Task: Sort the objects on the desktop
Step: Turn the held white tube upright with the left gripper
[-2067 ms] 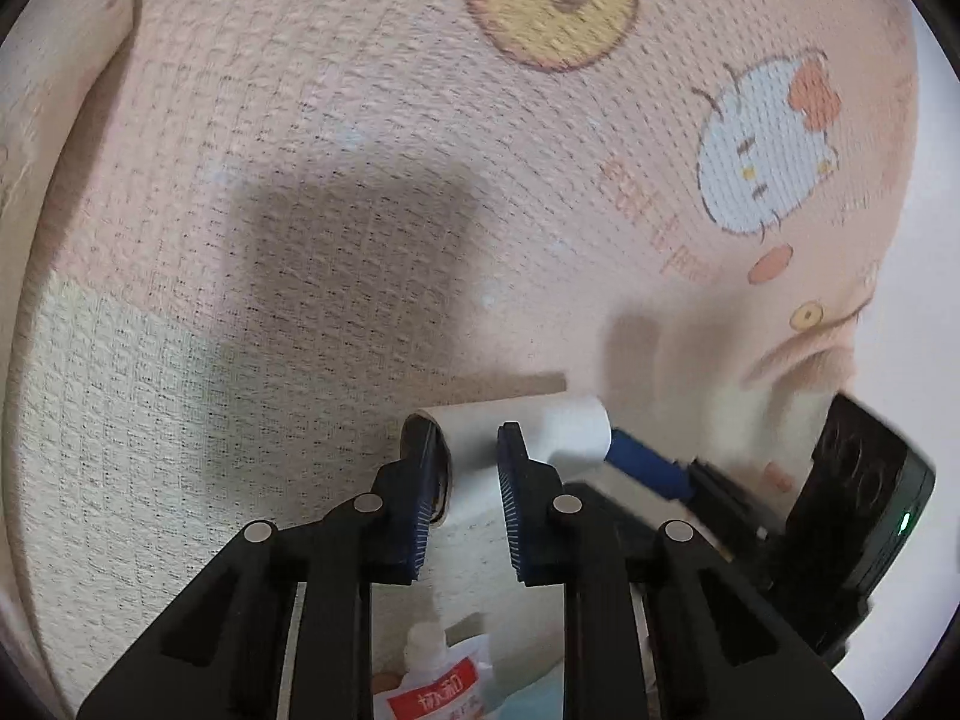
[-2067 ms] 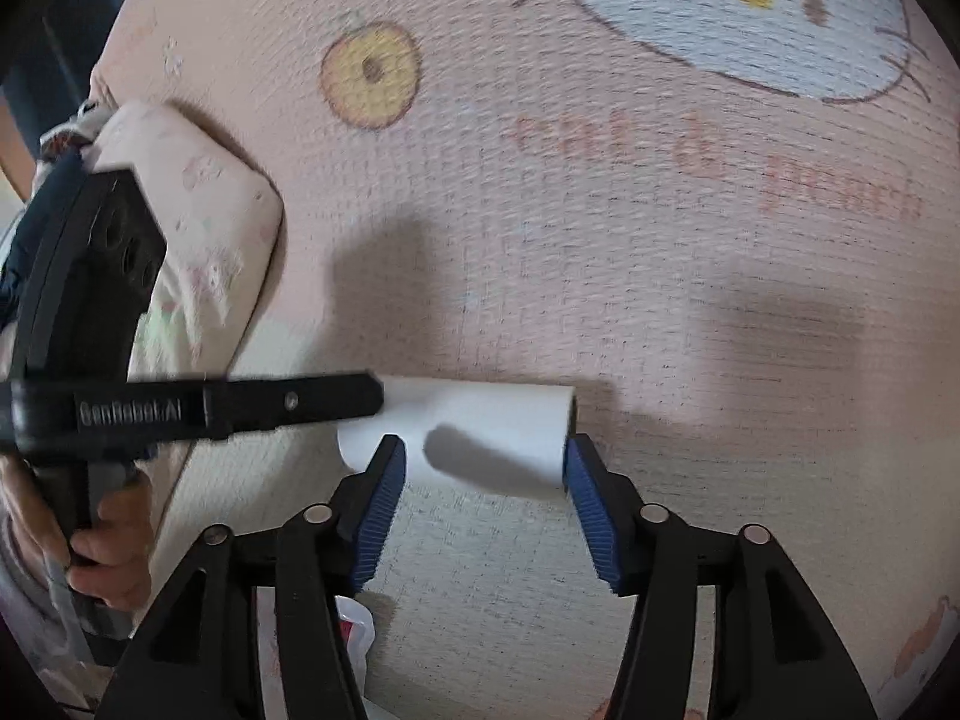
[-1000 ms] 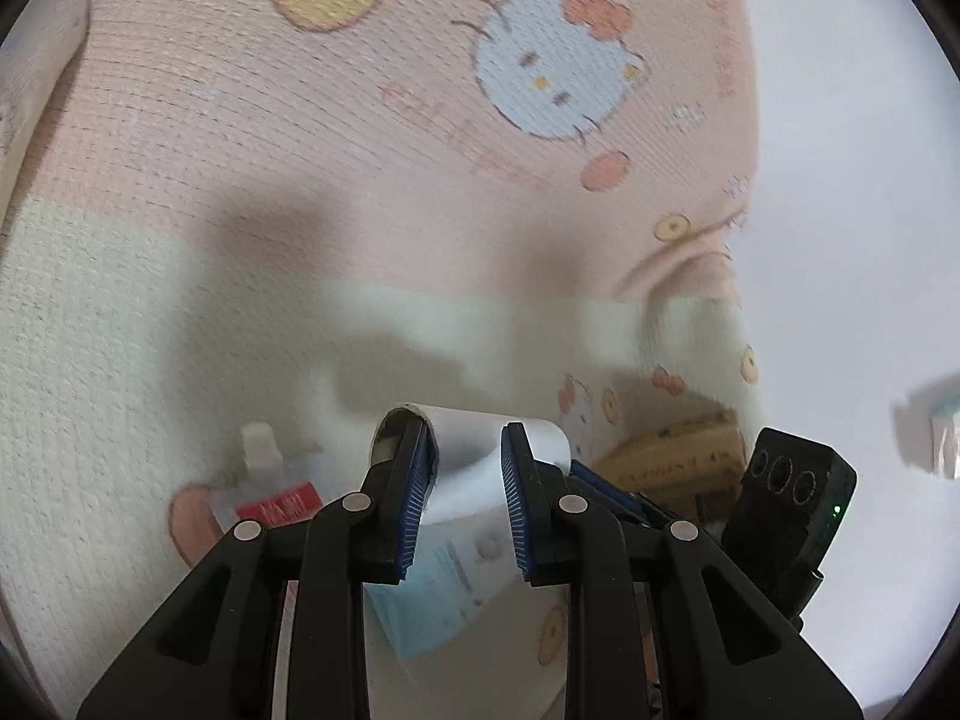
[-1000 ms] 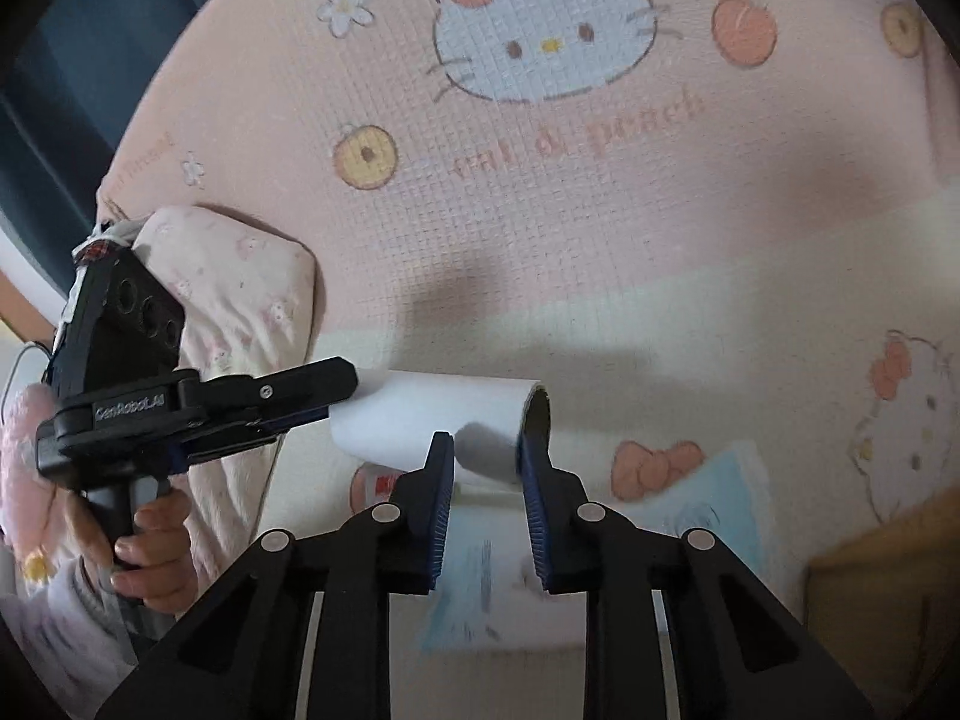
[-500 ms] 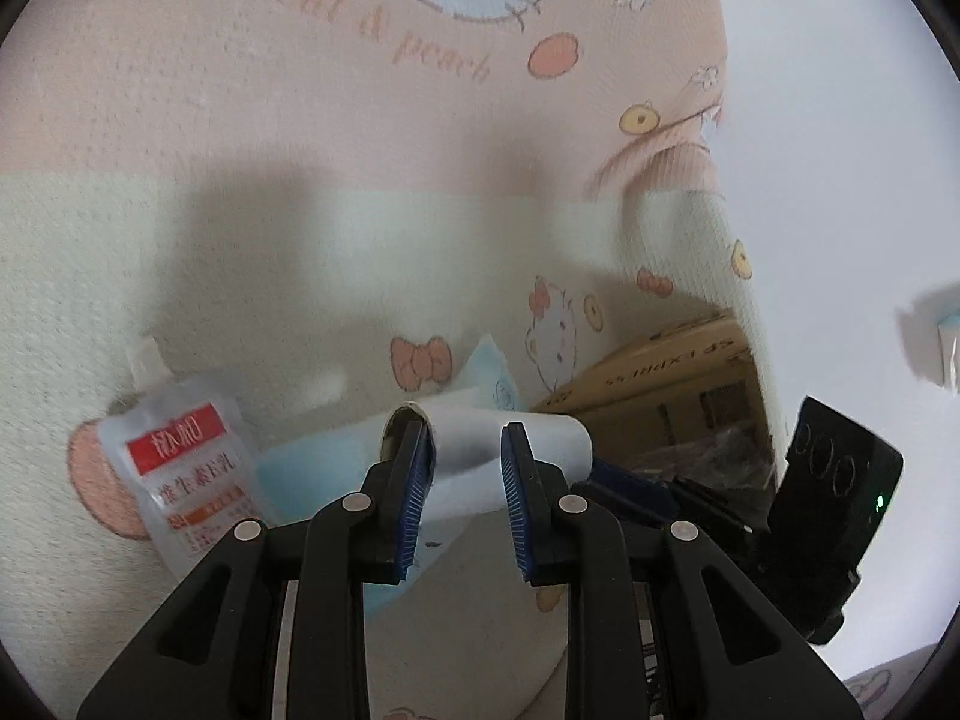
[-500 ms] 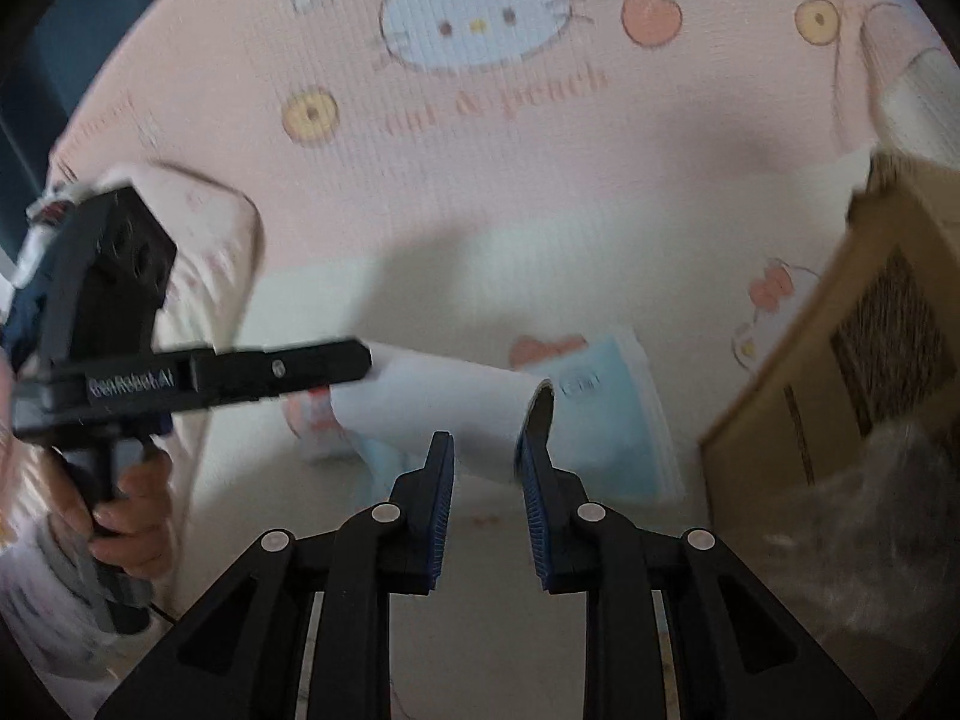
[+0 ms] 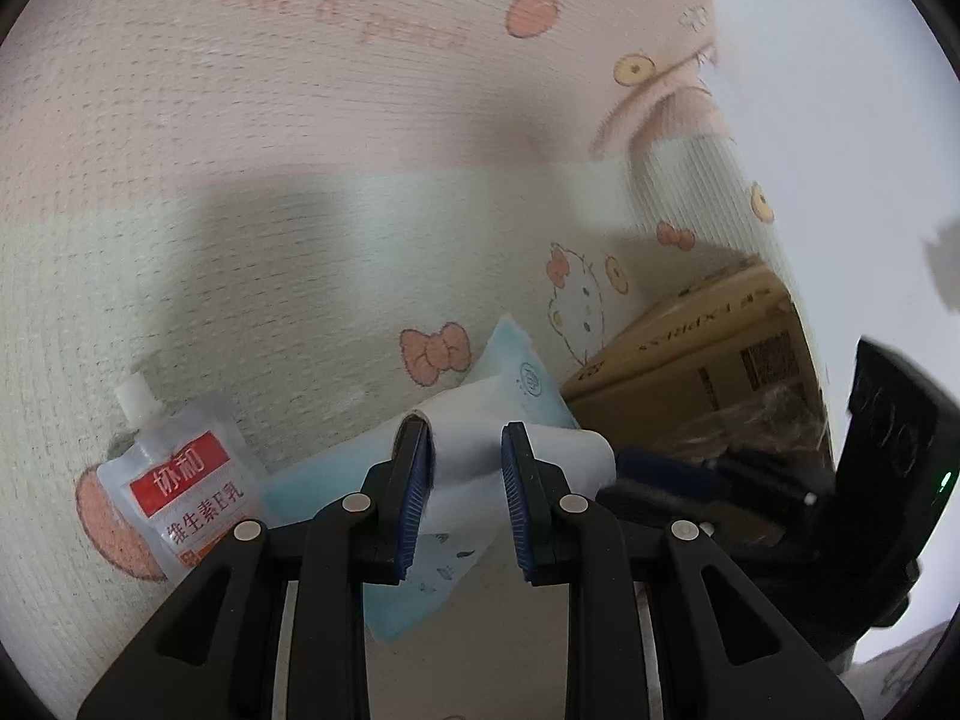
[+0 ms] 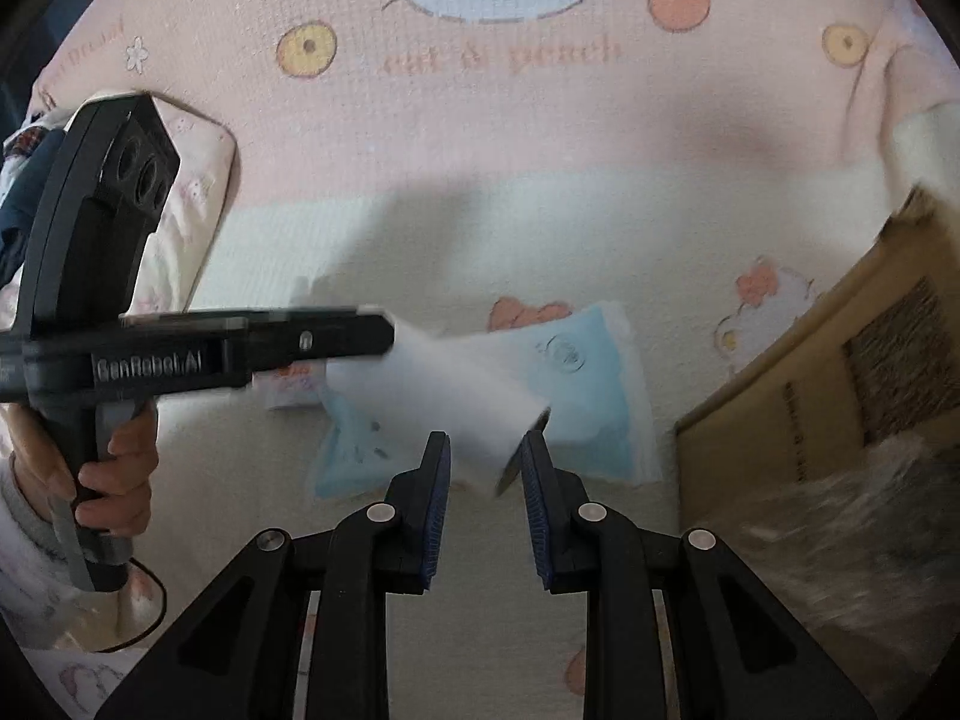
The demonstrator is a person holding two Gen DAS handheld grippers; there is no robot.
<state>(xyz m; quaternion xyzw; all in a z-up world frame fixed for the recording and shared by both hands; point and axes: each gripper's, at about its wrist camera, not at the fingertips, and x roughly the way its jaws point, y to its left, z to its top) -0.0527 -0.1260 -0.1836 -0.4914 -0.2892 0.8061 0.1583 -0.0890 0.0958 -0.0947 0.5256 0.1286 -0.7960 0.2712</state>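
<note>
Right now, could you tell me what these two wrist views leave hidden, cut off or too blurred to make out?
- White roll: motion-blurred in the right wrist view; its left end is hidden by the left gripper.
- Cardboard box: cut off by the right edge; its contents are a blur.
- Spouted pouch: mostly hidden behind the left gripper in the right wrist view.
- Blue packet: its print is too small, partly covered by the roll.

A bed covered by a waffle-weave blanket (image 8: pixel 540 138), pink above and cream below, printed with cartoon cats. On the cream band lie a light-blue packet (image 8: pixel 594 414), a clear spouted pouch with a red label (image 7: pixel 180 480) and a cardboard box (image 7: pixel 708 354).
</note>
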